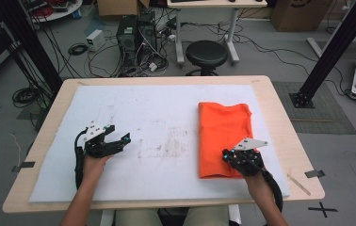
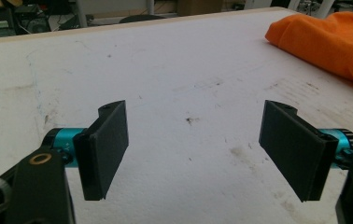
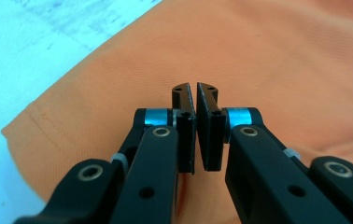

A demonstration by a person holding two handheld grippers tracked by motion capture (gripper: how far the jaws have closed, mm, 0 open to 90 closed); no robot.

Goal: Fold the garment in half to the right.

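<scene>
While hovering over the near end of the folded orange shirt (image 1: 224, 139) at the bench's (image 1: 279, 117) right side: right gripper (image 1: 229, 157) with jaws nearly touching, whether pinching fabric unclear; left gripper (image 1: 119, 139) resting wide open, empty, well apart on the white mat (image 1: 157, 122). Shirt seemingly folded already; perhaps one more fold left. Nothing blocking.

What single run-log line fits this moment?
left gripper: open, over white mat | right gripper: shut, over folded orange cloth | grip on cloth: unclear
</scene>
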